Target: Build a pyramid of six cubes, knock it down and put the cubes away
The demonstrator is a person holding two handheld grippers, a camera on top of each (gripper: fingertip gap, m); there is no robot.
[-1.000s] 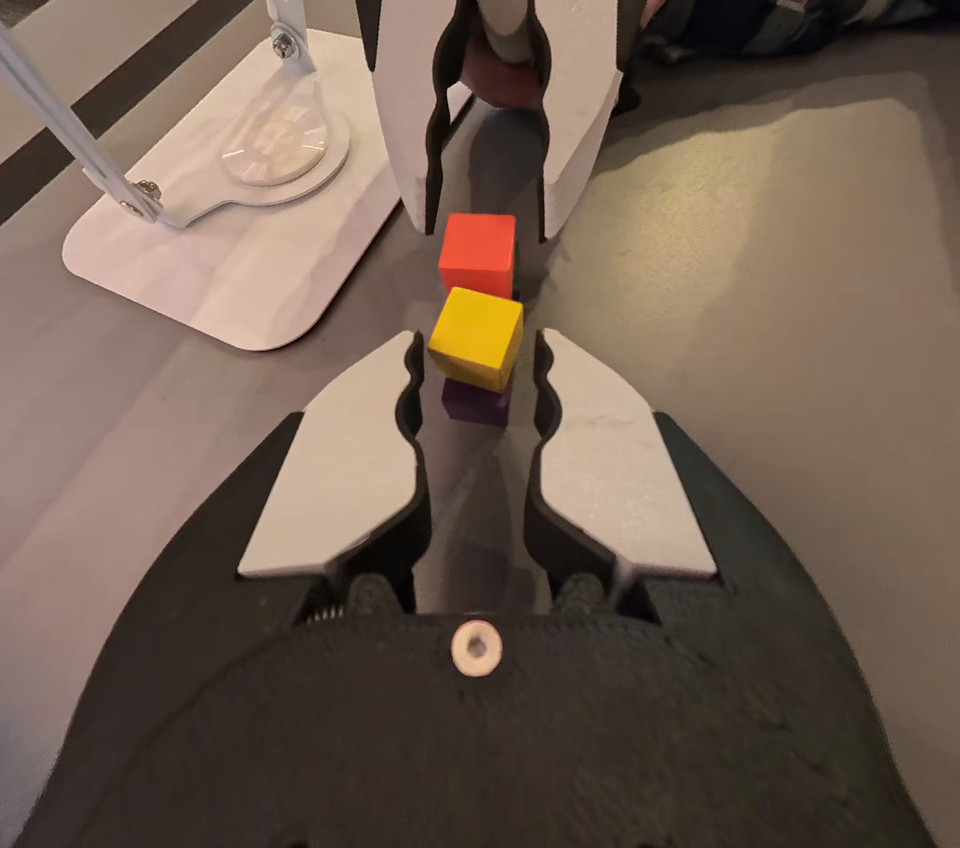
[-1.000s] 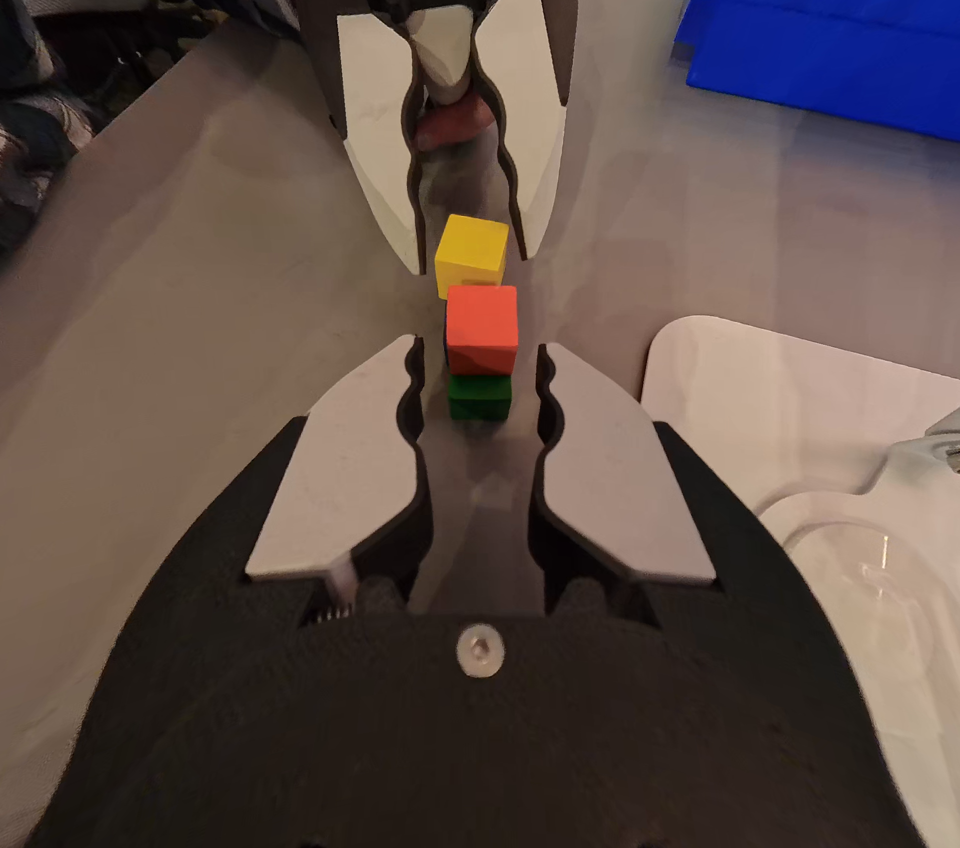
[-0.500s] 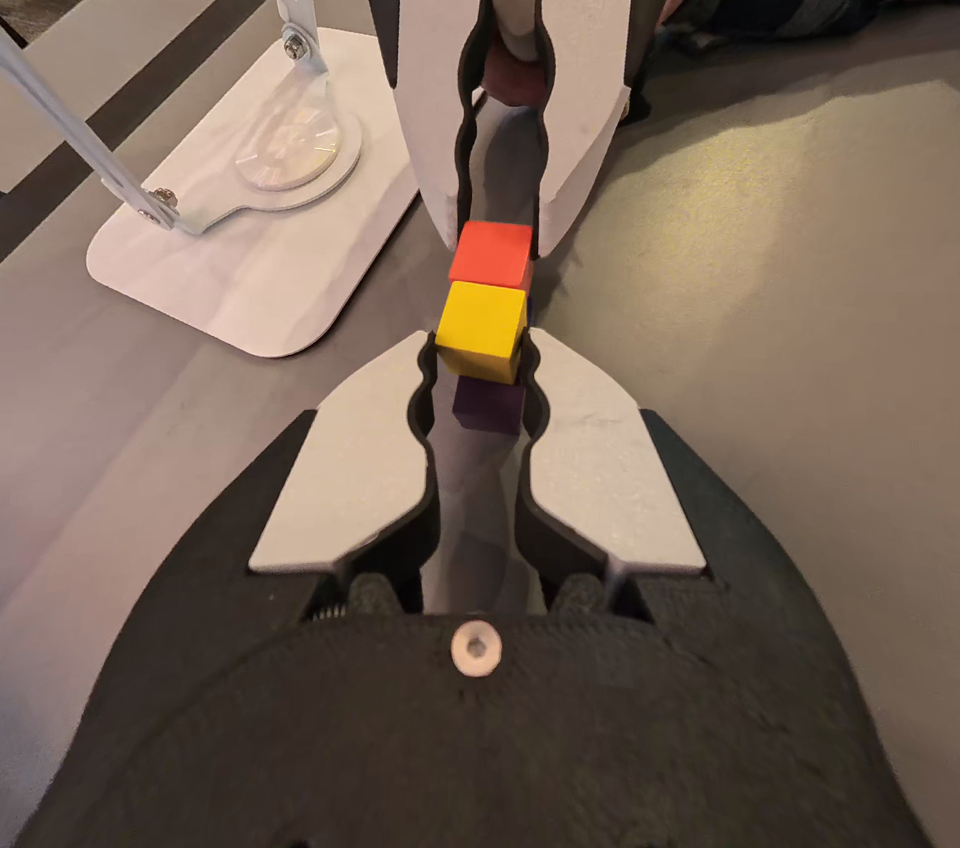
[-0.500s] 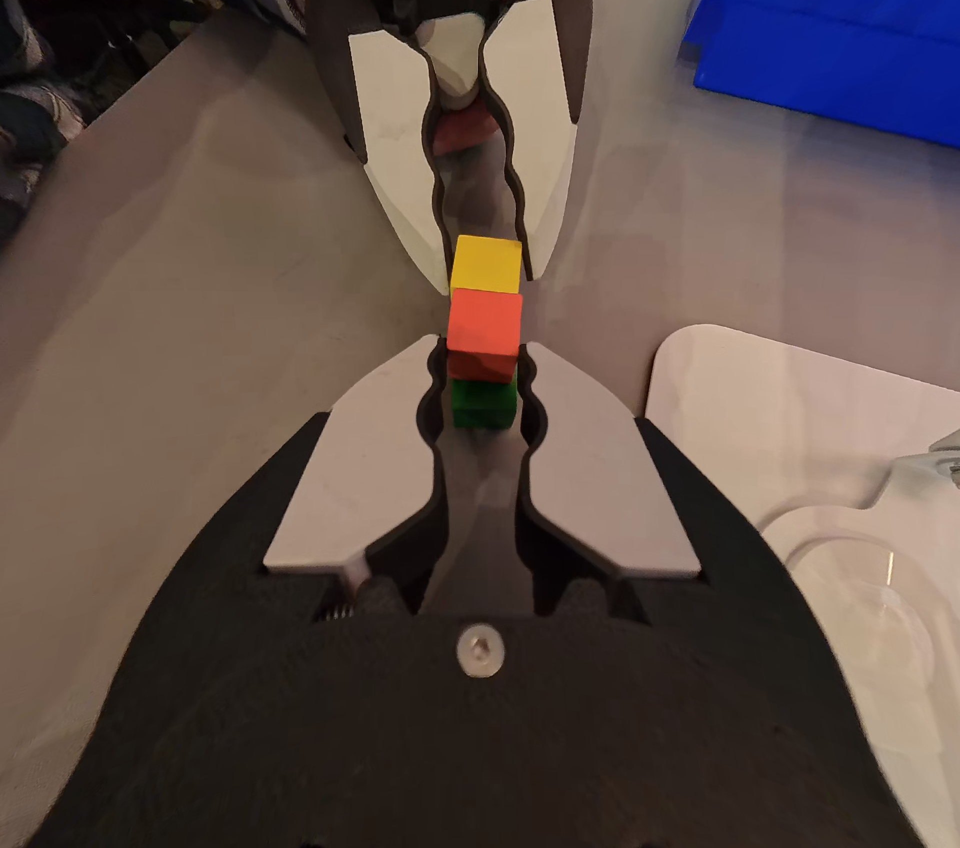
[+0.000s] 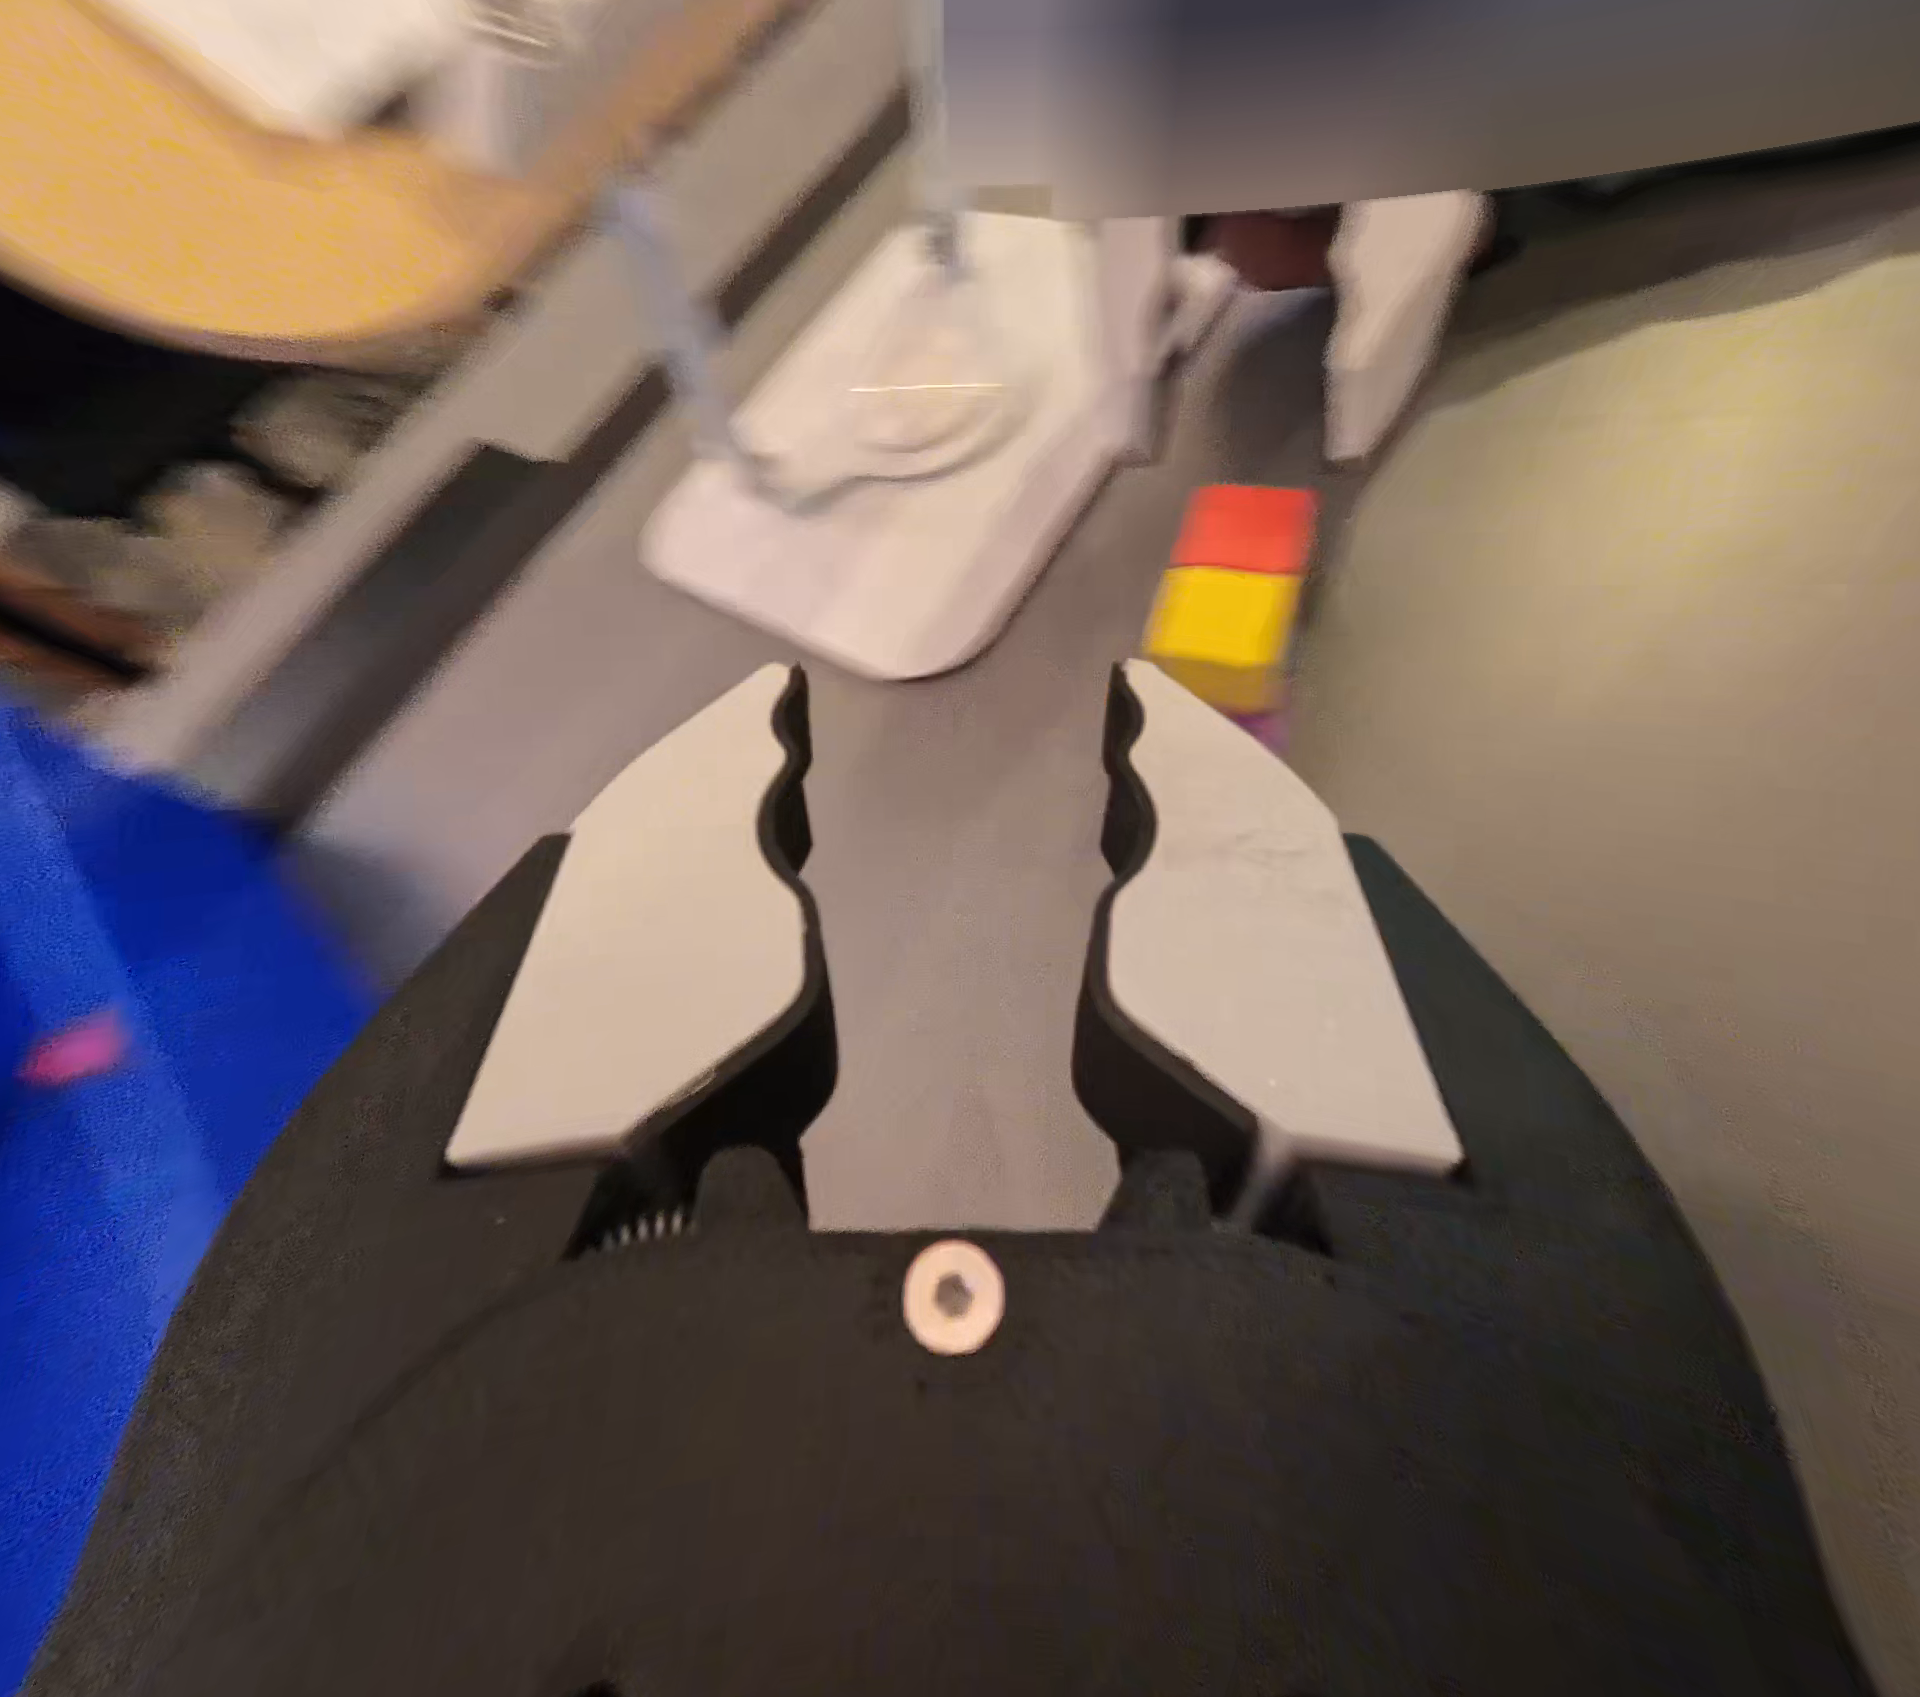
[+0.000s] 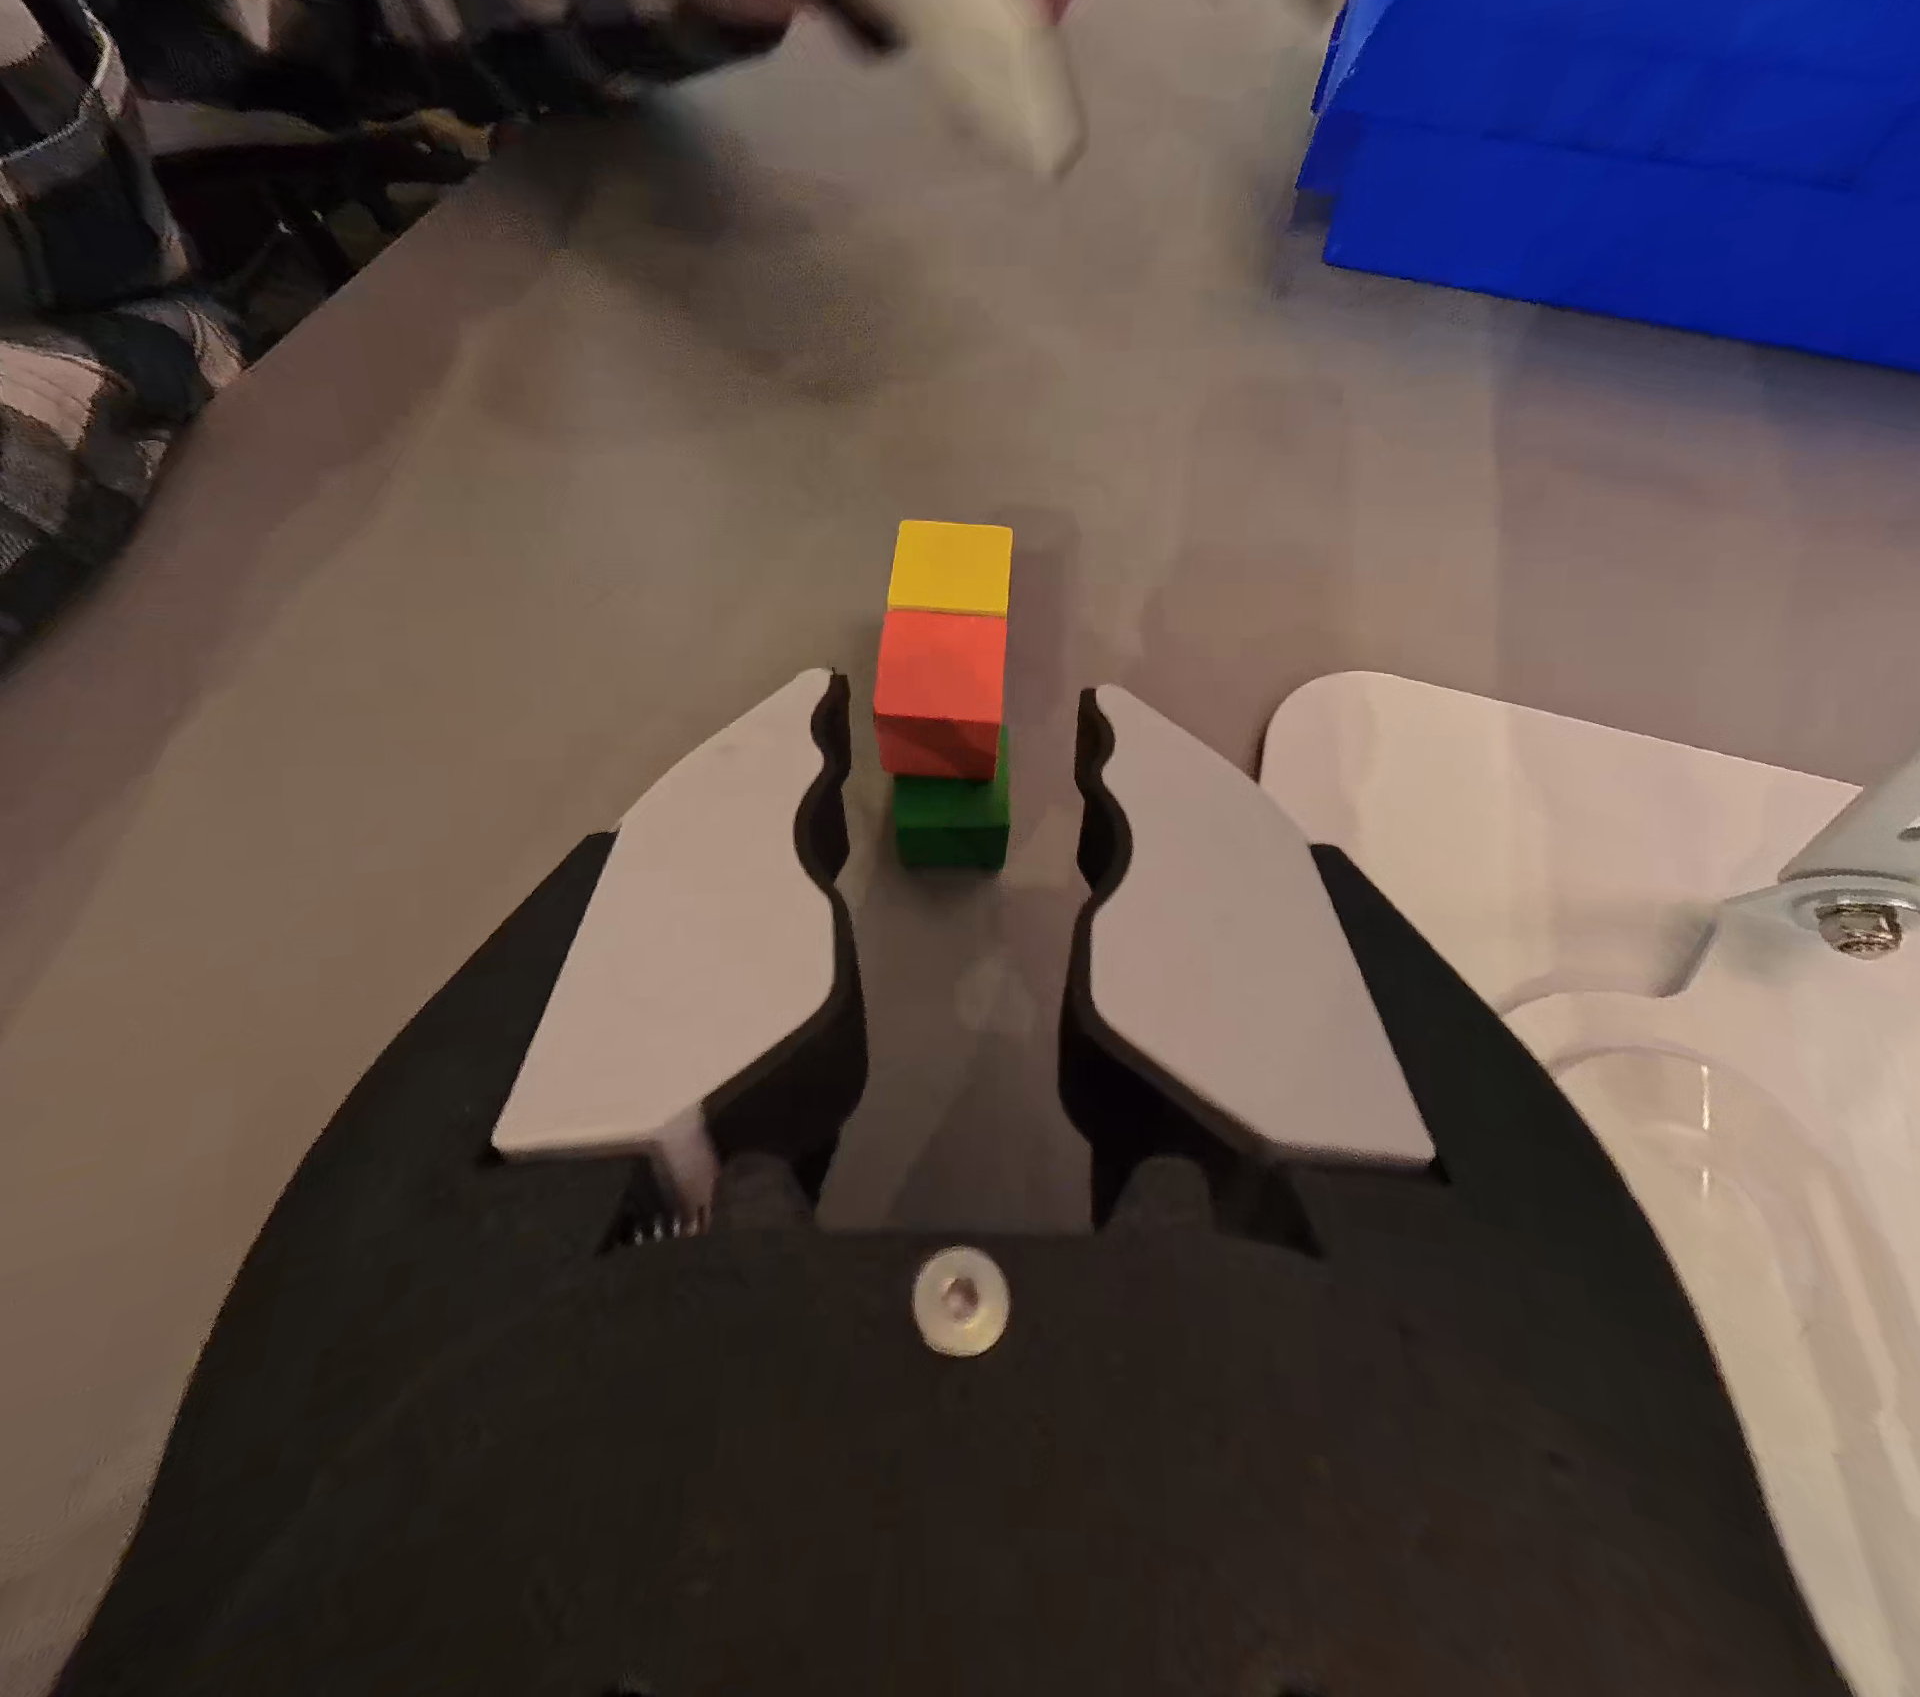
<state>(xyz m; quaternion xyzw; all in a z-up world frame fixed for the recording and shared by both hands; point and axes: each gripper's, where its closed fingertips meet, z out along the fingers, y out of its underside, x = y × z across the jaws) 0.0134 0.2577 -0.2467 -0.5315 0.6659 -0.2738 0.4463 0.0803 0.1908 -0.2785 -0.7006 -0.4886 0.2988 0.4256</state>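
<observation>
— Where did the cubes stand?

— Mid-tabletop (image 6: 416,712): yellow cube (image 6: 951,567) and red cube (image 6: 940,691) side by side on the upper row, green cube (image 6: 951,821) beneath. My right claw (image 6: 956,691) was wide, pads clear of red; my left claw (image 5: 951,681) gaped, empty.

— The capstone?

— I judged it needed a straight, gentle drop. The blue bin (image 6: 1621,89) and white lamp base (image 6: 1558,868) crowded one side; the other lay open.
</observation>
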